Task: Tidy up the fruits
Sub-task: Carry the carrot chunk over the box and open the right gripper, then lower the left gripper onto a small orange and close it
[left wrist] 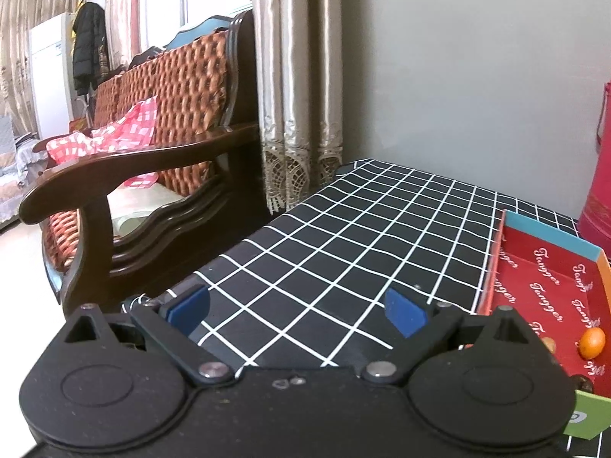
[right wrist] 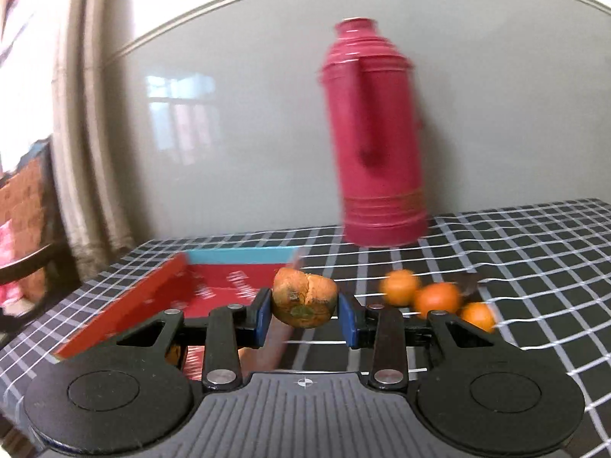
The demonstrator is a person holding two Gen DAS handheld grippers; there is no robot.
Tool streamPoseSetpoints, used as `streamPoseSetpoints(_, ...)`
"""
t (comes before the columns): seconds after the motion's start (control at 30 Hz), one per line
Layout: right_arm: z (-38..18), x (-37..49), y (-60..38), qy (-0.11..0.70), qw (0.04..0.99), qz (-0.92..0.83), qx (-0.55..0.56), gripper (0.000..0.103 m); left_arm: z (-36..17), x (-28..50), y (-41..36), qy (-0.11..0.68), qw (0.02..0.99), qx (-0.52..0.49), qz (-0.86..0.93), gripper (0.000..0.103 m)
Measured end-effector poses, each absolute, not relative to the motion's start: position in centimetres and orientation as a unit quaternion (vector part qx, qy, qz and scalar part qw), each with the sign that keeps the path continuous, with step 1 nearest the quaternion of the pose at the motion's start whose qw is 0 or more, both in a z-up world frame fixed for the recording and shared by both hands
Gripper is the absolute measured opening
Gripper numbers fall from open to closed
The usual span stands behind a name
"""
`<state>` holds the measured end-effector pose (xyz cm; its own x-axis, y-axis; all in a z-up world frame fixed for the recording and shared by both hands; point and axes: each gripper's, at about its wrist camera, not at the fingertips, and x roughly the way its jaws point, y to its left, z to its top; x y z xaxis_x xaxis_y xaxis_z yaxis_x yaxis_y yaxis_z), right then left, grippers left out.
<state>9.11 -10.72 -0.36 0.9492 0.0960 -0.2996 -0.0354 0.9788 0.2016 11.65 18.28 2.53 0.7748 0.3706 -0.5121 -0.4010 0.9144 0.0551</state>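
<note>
Leftmost, in the left wrist view, a wooden armchair stands just off the counter's left edge, with curtains hanging behind the counter's far left corner. The left tool hovers low over the checked cloth near the front left corner, its blue pads spread wide with nothing between them. Ahead of it the cloth runs bare up to the wall. Further right lies the red tray, its blue far rim toward the wall; a small orange fruit rests inside it near the front.

From the right wrist view, the tray sits left of centre, its left rim near the counter's left edge. The right tool is closed on a brownish, blemished fruit, held over the tray's right rim. Just right of it, three oranges lie close together on the cloth. Behind them a red thermos stands upright near the wall, and the cloth to its right lies bare. This view is blurred.
</note>
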Motion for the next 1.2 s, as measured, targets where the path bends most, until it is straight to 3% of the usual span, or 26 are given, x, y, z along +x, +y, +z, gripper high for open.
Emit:
streamPoseSetpoints(0.67, -2.4, 10.2, -2.1, 0.178, 0.974, 0.136, -0.025, 0.039, 2.7, 11.3, 19.3, 0.266, 0.94, -0.034, 0.212, 0.092)
streamPoseSetpoints(0.73, -2.1, 9.4, -2.5, 0.166, 0.978, 0.126, -0.02, 0.064, 2.7, 11.3, 19.1, 0.266, 0.94, -0.033, 0.211, 0.092)
streamPoseSetpoints(0.77, -1.9, 9.2, -2.7, 0.157, 0.98, 0.118, -0.015, 0.085, 2.7, 11.3, 19.0, 0.265, 0.94, -0.032, 0.21, 0.092)
streamPoseSetpoints(0.8, -1.7, 9.0, -3.0, 0.147, 0.983, 0.111, -0.01, 0.091, 2.7, 11.3, 18.9, 0.265, 0.941, -0.031, 0.21, 0.092)
streamPoseSetpoints(1.07, -0.7, 8.6, -5.0, 0.137, 0.988, 0.07, 0.006, 0.092, 2.6, 11.5, 18.2, 0.268, 0.942, -0.028, 0.201, 0.092)
streamPoseSetpoints(1.2, -0.4, 8.4, -6.0, 0.139, 0.99, 0.032, -0.001, 0.103, 2.6, 11.6, 17.2, 0.268, 0.943, -0.027, 0.193, 0.092)
